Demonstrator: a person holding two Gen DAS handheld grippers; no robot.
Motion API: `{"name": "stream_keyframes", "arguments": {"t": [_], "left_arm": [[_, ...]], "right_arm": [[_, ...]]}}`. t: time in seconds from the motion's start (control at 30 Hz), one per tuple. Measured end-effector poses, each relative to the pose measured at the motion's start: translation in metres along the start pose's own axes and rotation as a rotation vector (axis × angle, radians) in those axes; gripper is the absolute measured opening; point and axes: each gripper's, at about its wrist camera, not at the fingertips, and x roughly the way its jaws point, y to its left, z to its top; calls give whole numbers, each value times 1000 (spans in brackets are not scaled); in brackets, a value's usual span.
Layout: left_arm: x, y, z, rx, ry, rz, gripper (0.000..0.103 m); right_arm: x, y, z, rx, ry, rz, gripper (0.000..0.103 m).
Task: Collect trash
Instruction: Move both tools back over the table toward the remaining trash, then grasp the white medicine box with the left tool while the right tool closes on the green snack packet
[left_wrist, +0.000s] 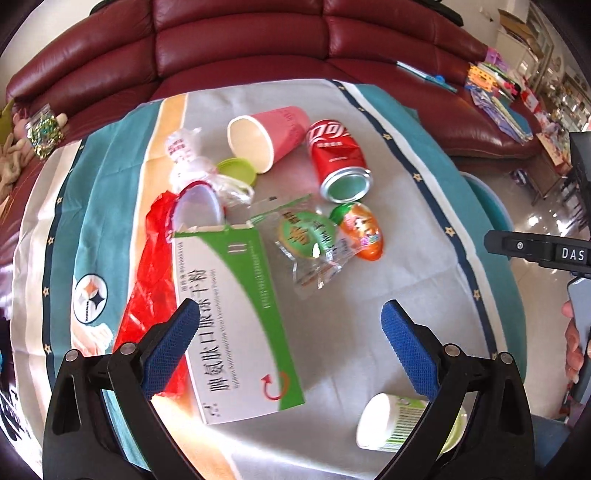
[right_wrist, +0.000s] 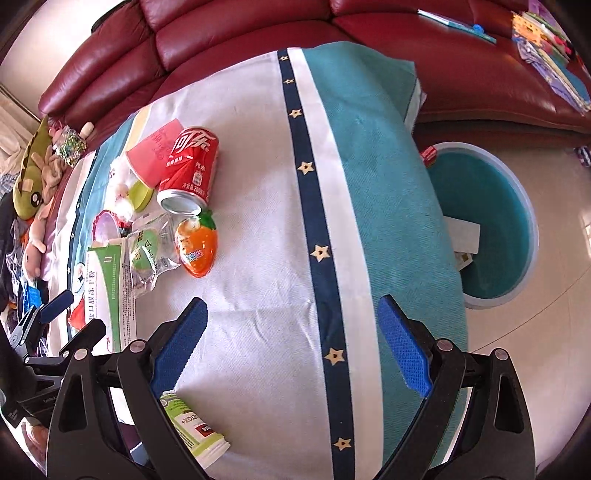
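Observation:
Trash lies on a cloth-covered table: a white-and-green box, a red plastic bag, a pink paper cup, a red cola can, an orange egg-shaped wrapper, a clear snack packet, a green lid and a white bottle. My left gripper is open above the box's right edge. My right gripper is open over bare cloth, the can and orange wrapper far left of it. A teal bin stands on the floor to the right.
A dark red leather sofa runs behind the table, with books and papers on it. Plush toys lie at the left. The bin holds a few paper scraps. Tiled floor lies right of the table.

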Motion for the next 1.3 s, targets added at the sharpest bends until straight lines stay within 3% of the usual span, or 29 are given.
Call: {"name": "stream_keyframes", "arguments": {"t": [0.2,0.7,0.83,0.87,0.9,0.93,1.3], "left_arm": [[15,23,-10,-51,59,22,99],[56,26,-9,-44,142,104,99],[54,23,-8,-32,125,92,97],[53,23,-9,-31,116,88,93],[52,24,-9,-32,111,81,80],[51,25,-8,-39,111,72,77],[4,58,-6,-131,-7,-39,76]], "right_arm": [[19,15,-5,-14,61,23,89],[34,16,-6,-15,114,24,89],[35,21,-5,-27,117,23,89],[35,24,-5,-33,117,22,89],[35,27,-5,-39,118,22,89],[35,30,-5,-46,117,22,89],[32,82,11,-141,80,48,89]]}}
